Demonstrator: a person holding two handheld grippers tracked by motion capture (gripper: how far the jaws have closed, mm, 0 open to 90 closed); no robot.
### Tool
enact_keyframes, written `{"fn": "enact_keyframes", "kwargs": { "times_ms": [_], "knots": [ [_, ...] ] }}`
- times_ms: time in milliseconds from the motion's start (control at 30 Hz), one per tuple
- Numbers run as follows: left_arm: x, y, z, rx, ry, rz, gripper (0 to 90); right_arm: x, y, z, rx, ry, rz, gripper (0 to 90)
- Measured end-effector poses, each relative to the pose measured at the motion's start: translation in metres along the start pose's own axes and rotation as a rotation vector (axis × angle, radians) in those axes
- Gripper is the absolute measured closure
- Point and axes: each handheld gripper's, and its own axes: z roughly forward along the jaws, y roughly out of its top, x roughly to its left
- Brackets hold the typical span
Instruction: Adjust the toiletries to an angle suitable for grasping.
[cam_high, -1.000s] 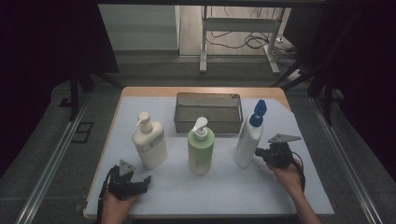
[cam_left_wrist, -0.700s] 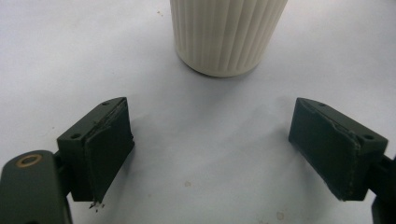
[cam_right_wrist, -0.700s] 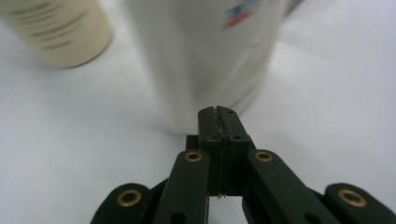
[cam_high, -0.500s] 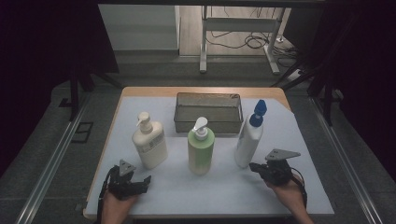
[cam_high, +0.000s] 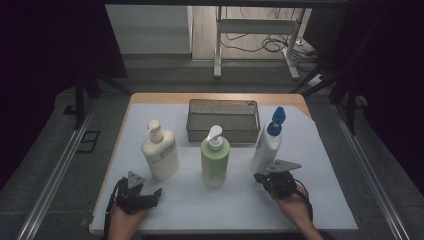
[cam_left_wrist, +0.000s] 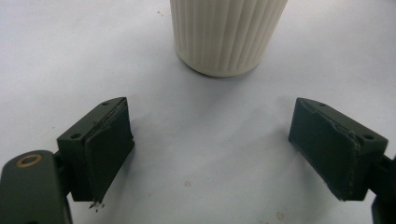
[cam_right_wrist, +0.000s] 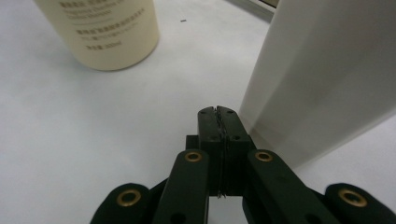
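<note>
The right gripper (cam_right_wrist: 218, 111) has its jaws pressed together on nothing, tips low over the table (cam_right_wrist: 93, 140). Just to their right stands the white bottle (cam_right_wrist: 327, 79), close but apart from them; I judge the shut jaws are set to nudge it rather than grasp it. The bottle stands upright, long axis vertical, blue cap (cam_high: 276, 121) on top with its nozzle tipped away toward the far side. Farther ahead and left of these jaws stands the cream bottle (cam_right_wrist: 100, 32).

The left gripper (cam_left_wrist: 224, 154) rests with jaws wide apart and empty, the cream bottle's ribbed base just ahead of them, likely lined up for a grasp. A green bottle (cam_high: 215, 160) and mesh basket (cam_high: 223, 120) stand beyond.
</note>
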Motion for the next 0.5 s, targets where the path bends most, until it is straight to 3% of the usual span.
{"fn": "enact_keyframes", "kwargs": {
  "times_ms": [100,500],
  "knots": [
    [0.0000,0.0000,0.0000,0.000,0.000,0.000,13.2,-0.0014,-0.0018,0.0045,0.003,-0.024,0.007,89.3],
    [-0.0001,0.0000,0.0000,-0.001,0.001,0.000,13.2,-0.0061,-0.0053,0.0016,0.004,-0.032,0.013,89.6]
  ]
}}
